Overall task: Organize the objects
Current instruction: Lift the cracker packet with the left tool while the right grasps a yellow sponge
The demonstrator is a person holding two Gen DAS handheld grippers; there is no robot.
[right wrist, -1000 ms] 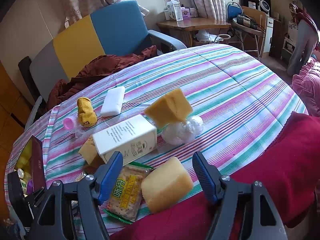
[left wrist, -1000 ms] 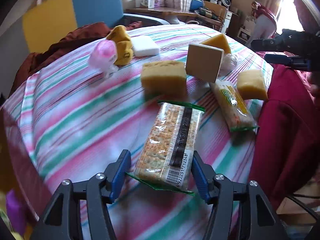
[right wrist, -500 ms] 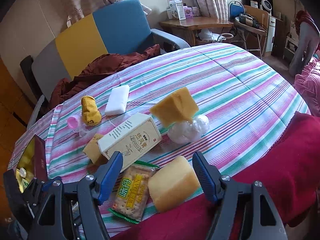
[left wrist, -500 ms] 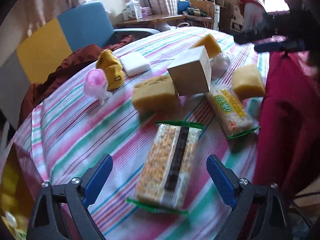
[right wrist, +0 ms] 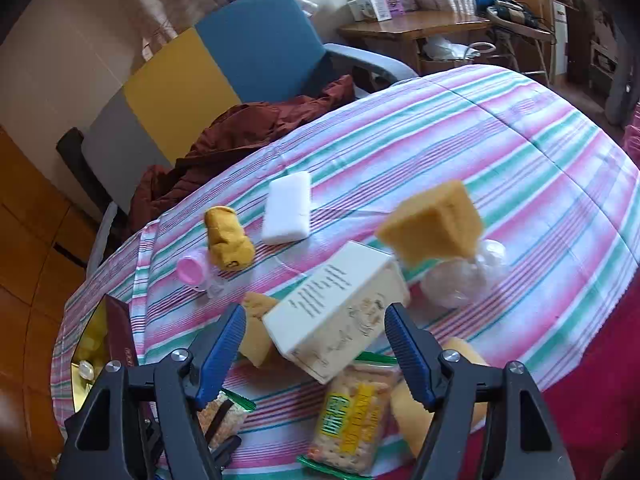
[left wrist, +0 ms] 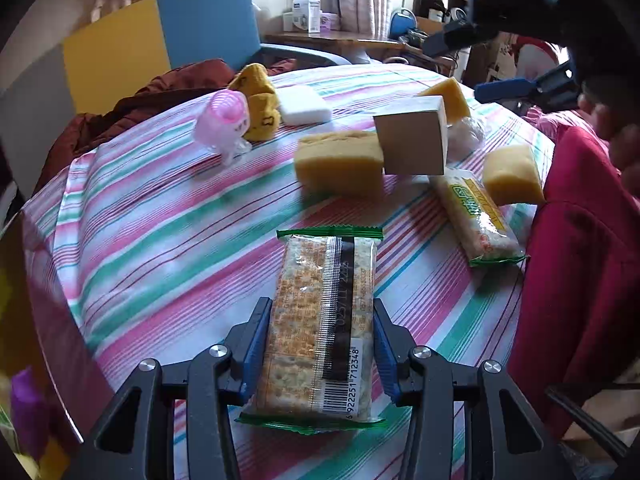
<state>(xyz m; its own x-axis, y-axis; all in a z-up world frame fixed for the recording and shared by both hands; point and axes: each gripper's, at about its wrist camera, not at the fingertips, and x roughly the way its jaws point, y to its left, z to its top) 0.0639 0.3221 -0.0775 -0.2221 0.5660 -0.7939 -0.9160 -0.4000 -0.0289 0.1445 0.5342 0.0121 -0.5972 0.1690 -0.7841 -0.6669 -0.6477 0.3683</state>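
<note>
Our left gripper (left wrist: 320, 350) is closing its jaws on the cracker pack (left wrist: 320, 320), whose near end lies between the blue pads on the striped cloth (left wrist: 160, 248), both pads against its sides. Our right gripper (right wrist: 316, 354) hangs with jaws well apart and gripping nothing, above the cream carton (right wrist: 340, 316). A 2nd cracker pack (right wrist: 352, 420) lies just below that carton

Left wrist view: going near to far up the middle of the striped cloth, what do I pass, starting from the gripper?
Left gripper, jaws closing on the cracker pack → yellow sponge → white foam block → blue and yellow chair.
</note>
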